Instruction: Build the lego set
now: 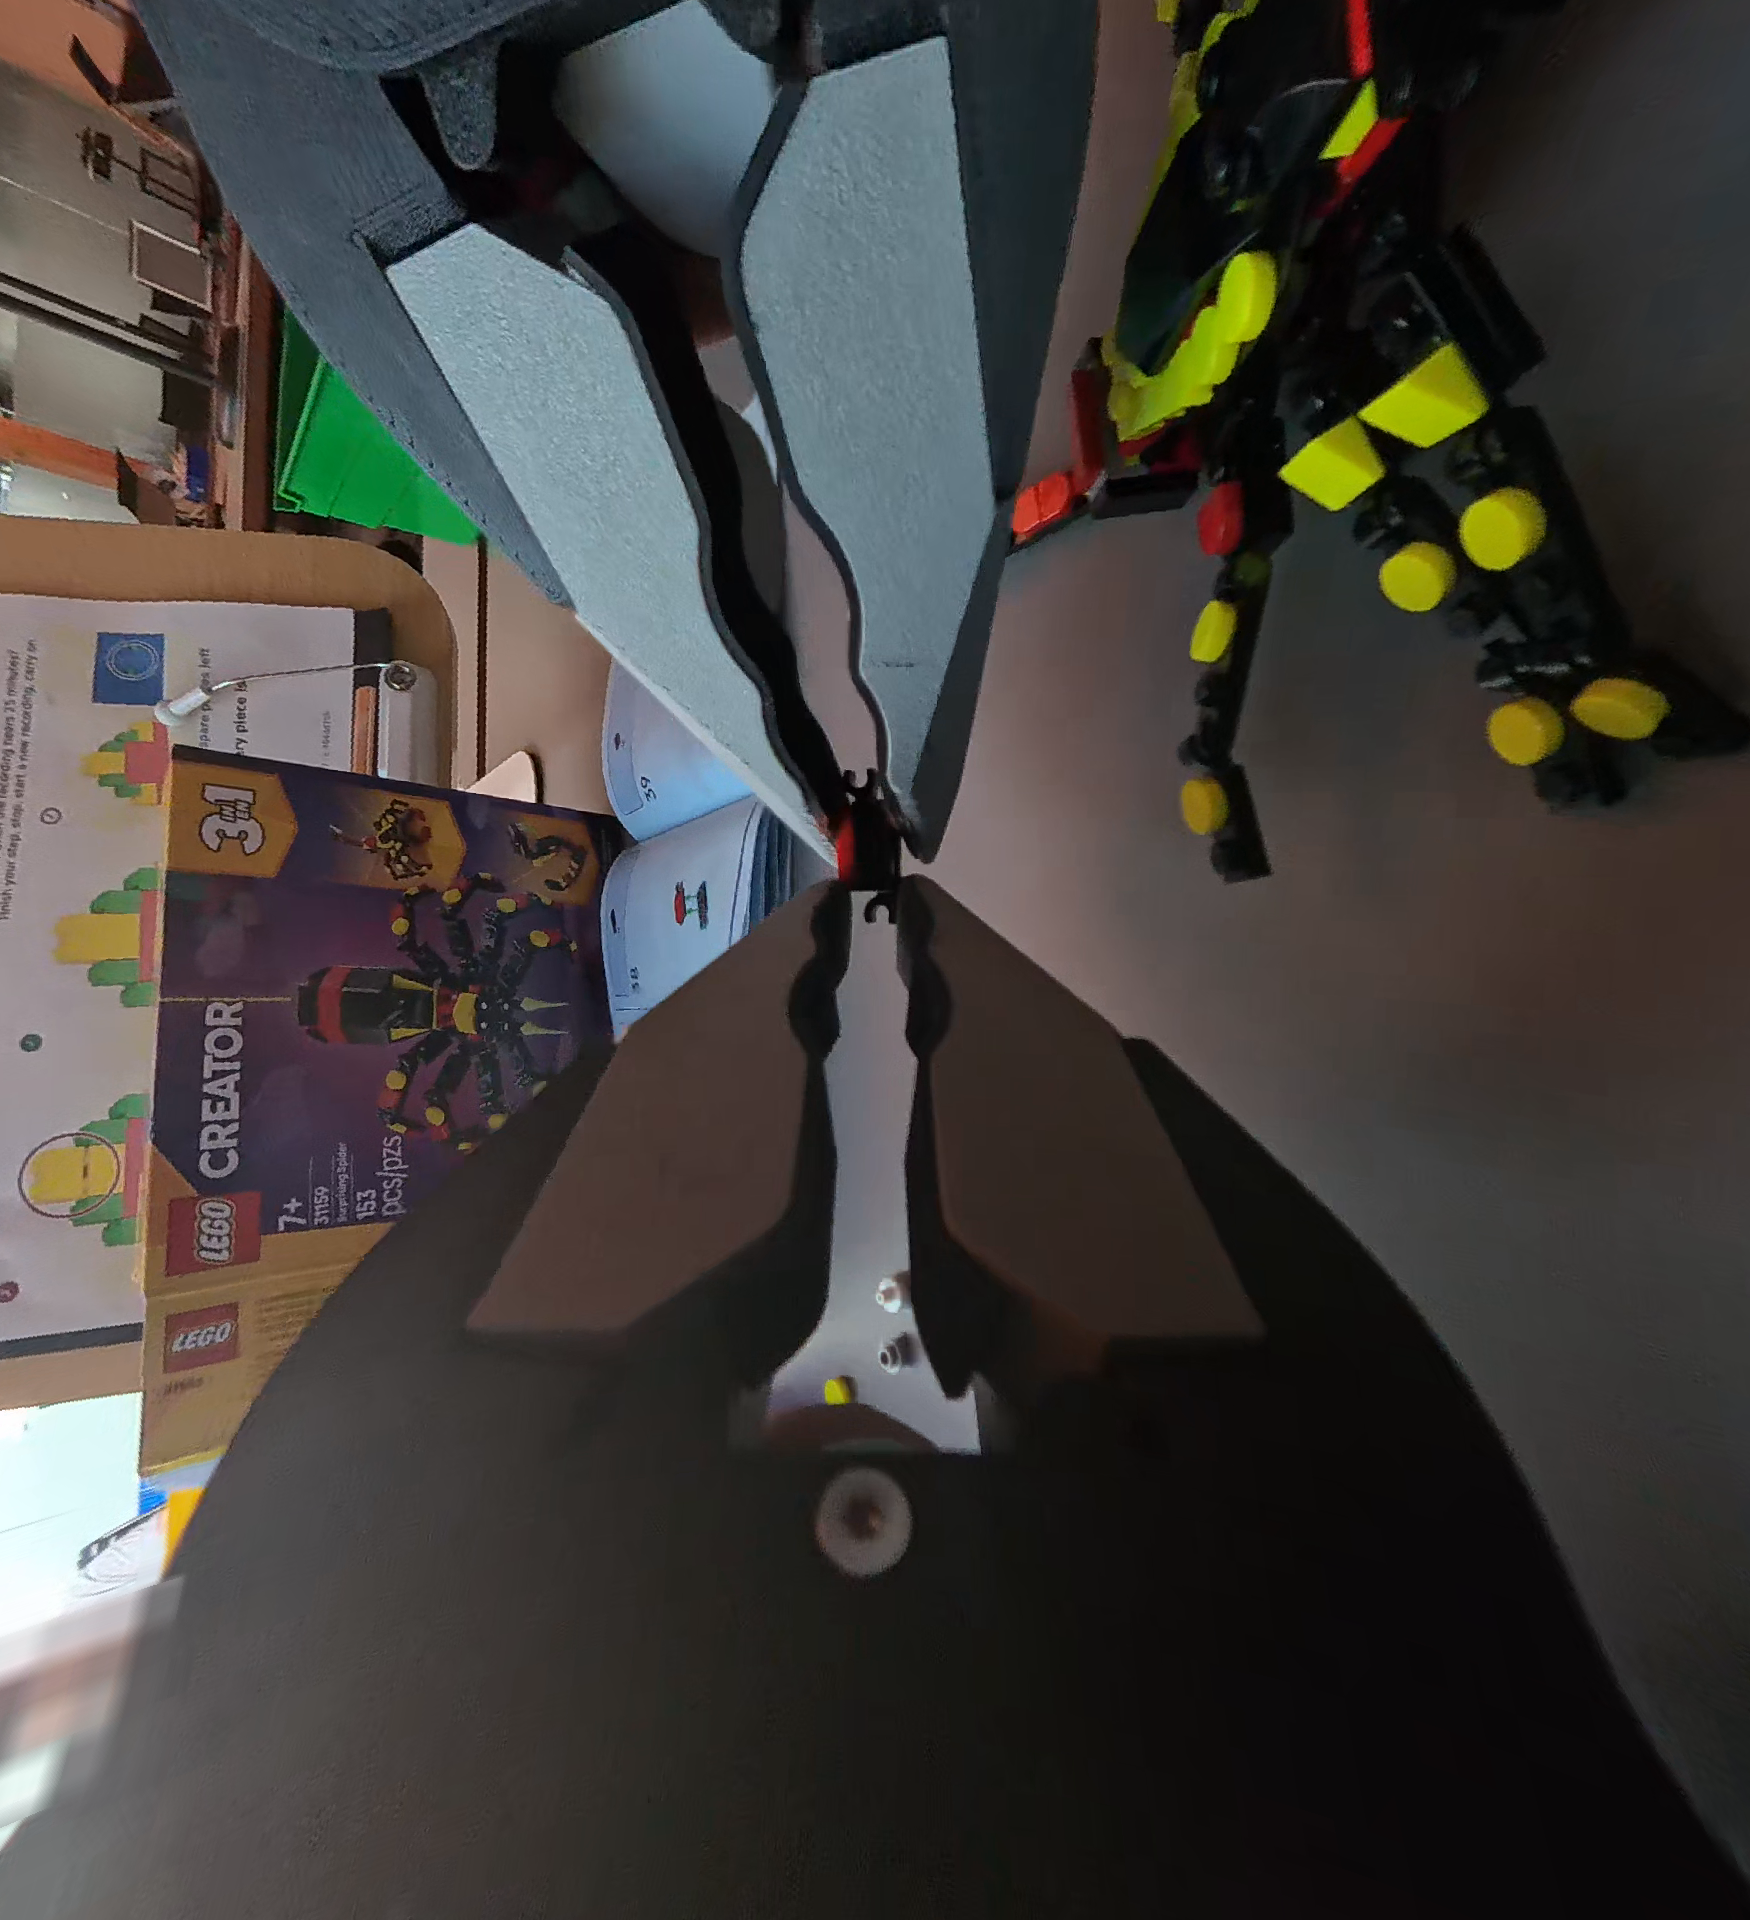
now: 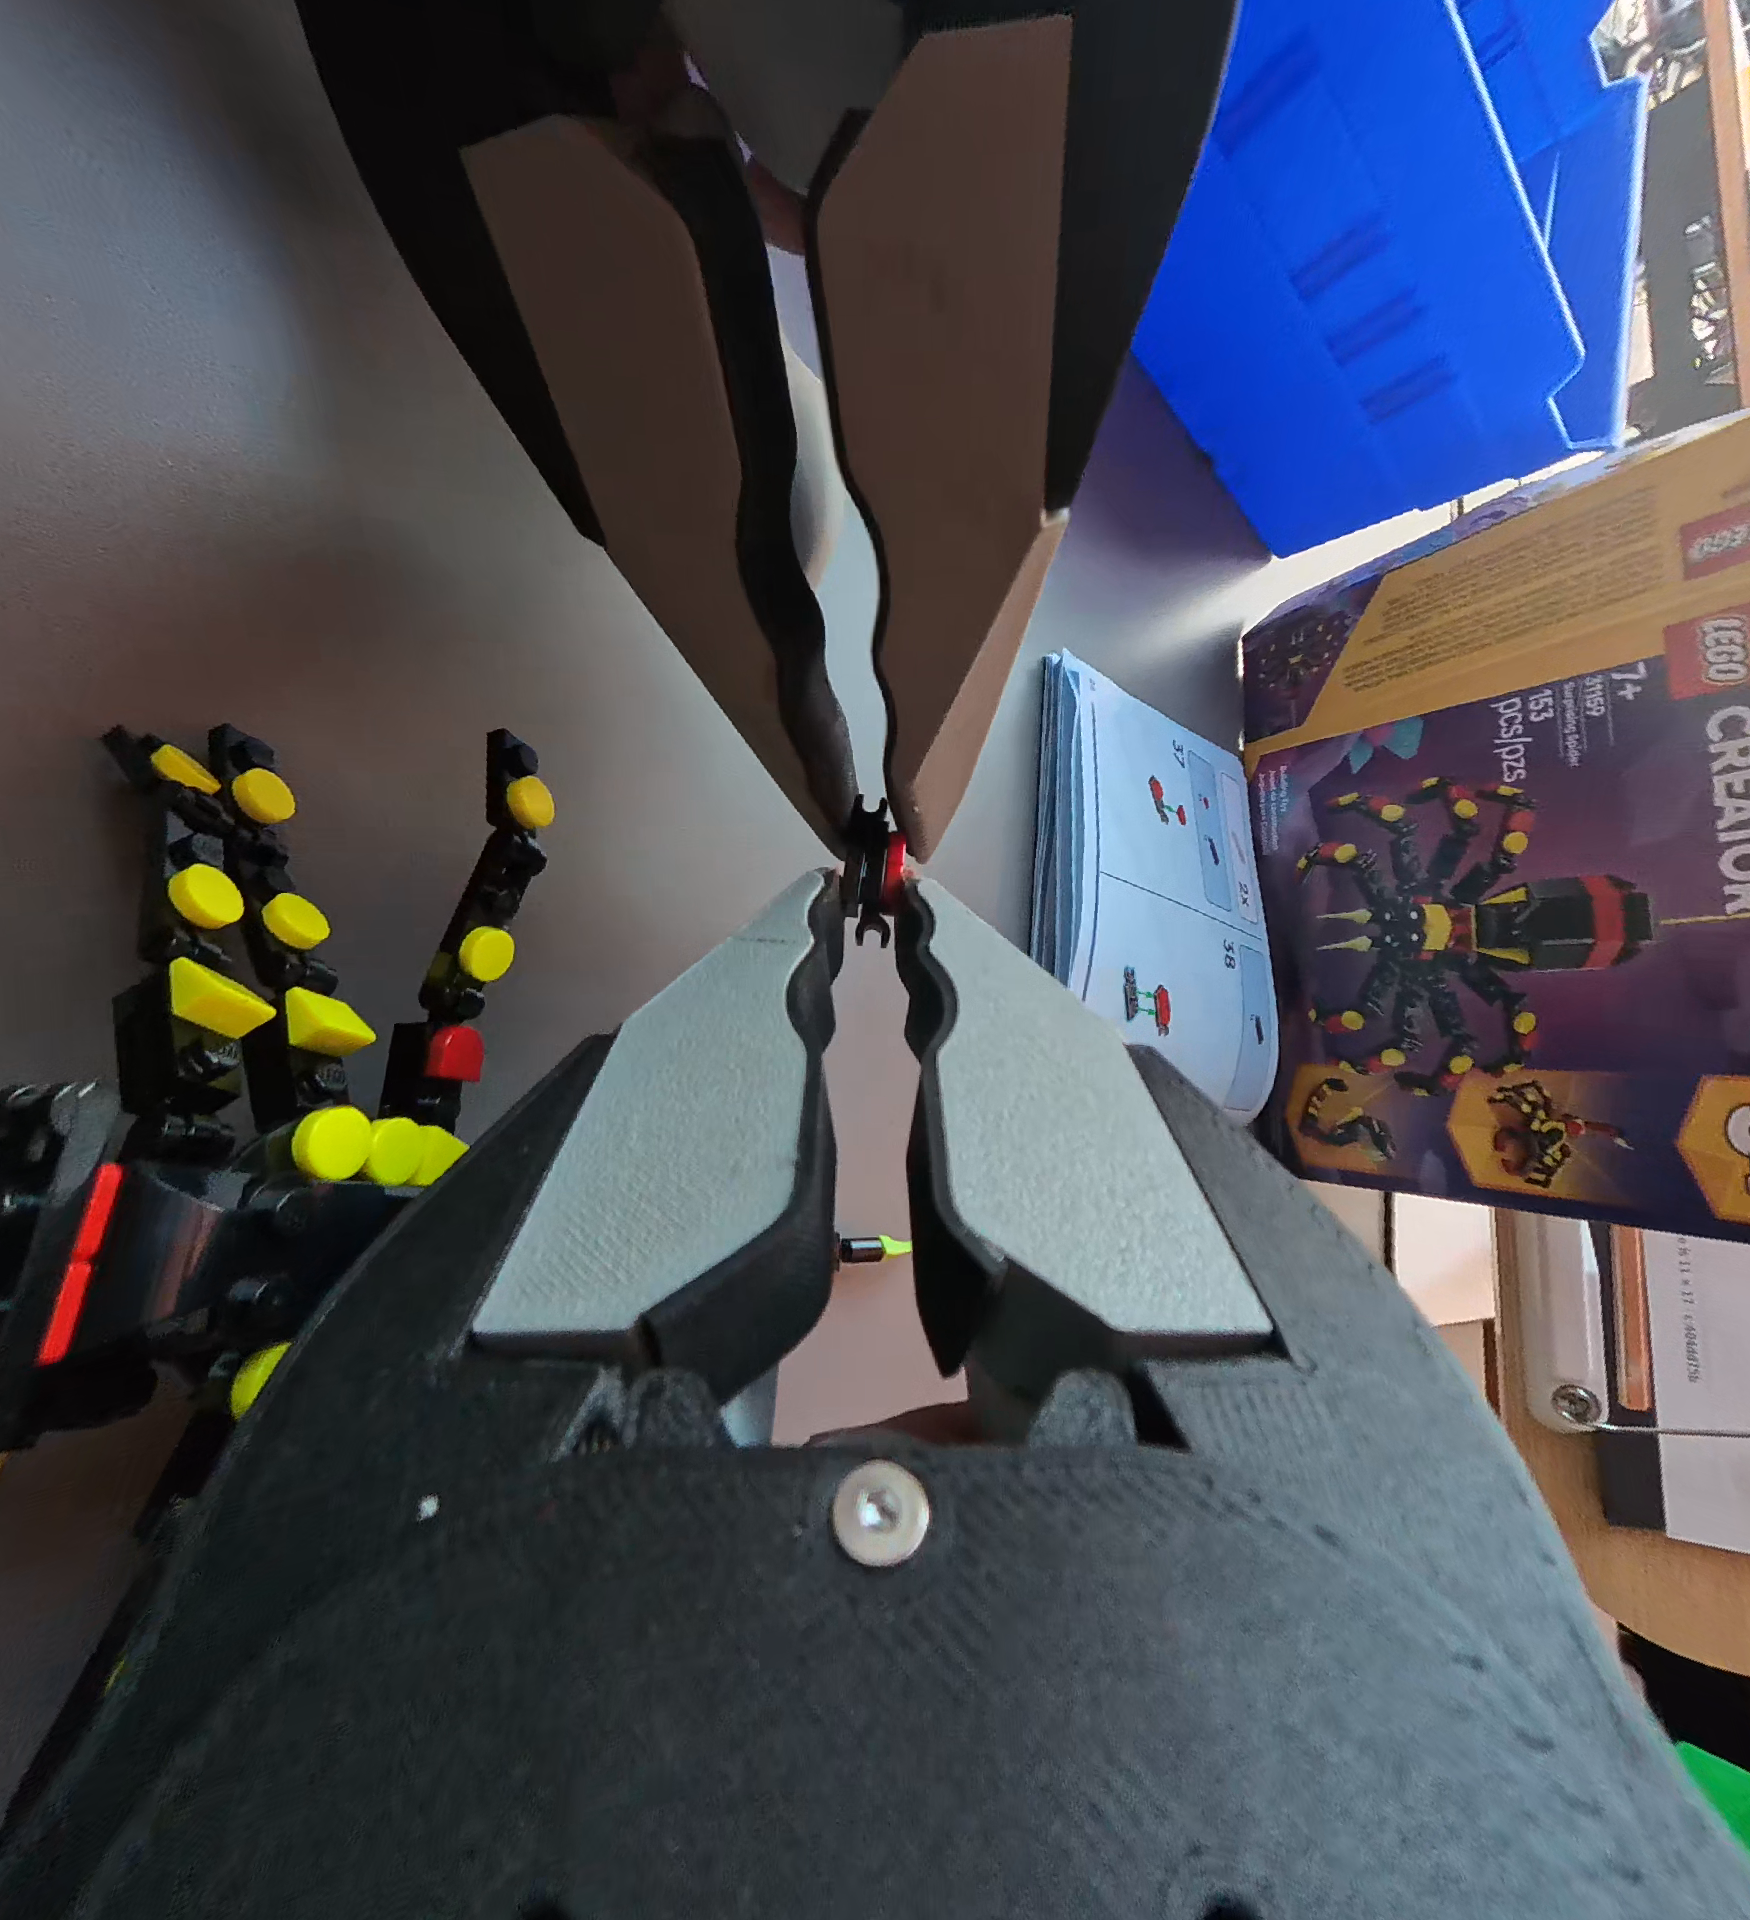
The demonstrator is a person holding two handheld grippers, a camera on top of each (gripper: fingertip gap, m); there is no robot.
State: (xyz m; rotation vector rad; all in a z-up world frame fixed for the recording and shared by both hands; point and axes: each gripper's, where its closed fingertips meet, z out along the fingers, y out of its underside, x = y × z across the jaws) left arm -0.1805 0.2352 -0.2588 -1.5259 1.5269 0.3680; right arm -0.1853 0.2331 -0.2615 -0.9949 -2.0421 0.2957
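A small black clip piece with a red part (image 1: 866, 840) hangs between both grippers, which meet tip to tip above the grey table. My left gripper (image 1: 873, 902), with brown-sided fingers, is shut on its lower end. My right gripper (image 2: 871, 896), with grey-sided fingers, is shut on the same piece (image 2: 876, 868) from the opposite side. Each gripper also shows in the other's view, the right (image 1: 876, 821) and the left (image 2: 876, 816). The partly built black, yellow and red spider model (image 1: 1370, 416) lies on the table beside them, and shows in the right wrist view (image 2: 227, 1039).
The set's box (image 2: 1536, 935) stands by the open instruction booklet (image 2: 1162, 883). A clipboard with a printed sheet (image 1: 19, 935) lies behind it. A blue bin (image 2: 1370, 260) and a green bin (image 1: 351, 447) stand at the table's edge. Small loose pieces (image 1: 835, 1387) lie under the grippers.
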